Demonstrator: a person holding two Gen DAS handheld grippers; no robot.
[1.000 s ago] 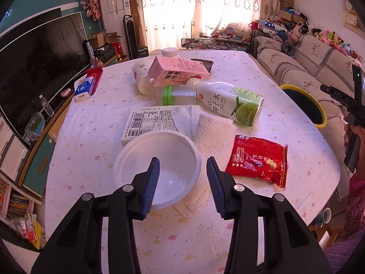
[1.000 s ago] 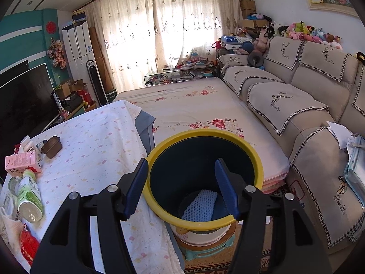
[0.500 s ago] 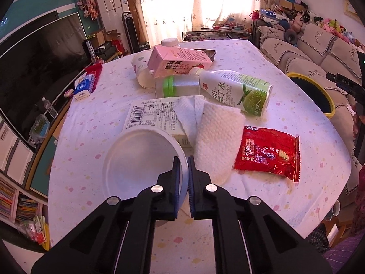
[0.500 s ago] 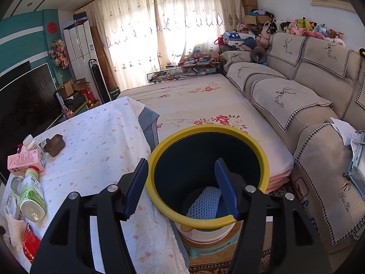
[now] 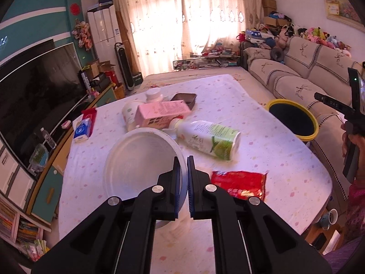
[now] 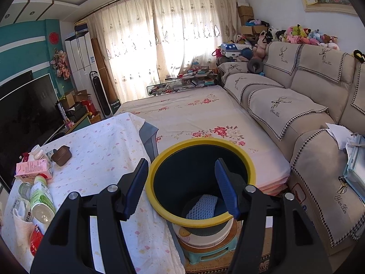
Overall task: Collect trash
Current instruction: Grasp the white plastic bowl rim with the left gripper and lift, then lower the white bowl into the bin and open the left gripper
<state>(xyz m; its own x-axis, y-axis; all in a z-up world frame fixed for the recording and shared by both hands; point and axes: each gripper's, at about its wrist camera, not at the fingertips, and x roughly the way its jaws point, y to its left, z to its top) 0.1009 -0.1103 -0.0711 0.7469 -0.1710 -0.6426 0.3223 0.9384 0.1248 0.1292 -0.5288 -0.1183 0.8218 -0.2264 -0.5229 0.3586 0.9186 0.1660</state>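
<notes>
Between the fingers of the left gripper (image 5: 184,187), clamped tight: rim of a white plastic bowl (image 5: 139,159), tilted up off the surface (image 5: 262,159). Just beyond, near the middle of the surface: green-labelled bottle (image 5: 209,140) on its side, pink carton (image 5: 159,114) behind, red snack packet (image 5: 238,183) toward the near edge. Past the right edge, a yellow-rimmed bin (image 6: 200,180), with the right gripper (image 6: 182,185) half open and empty above.
</notes>
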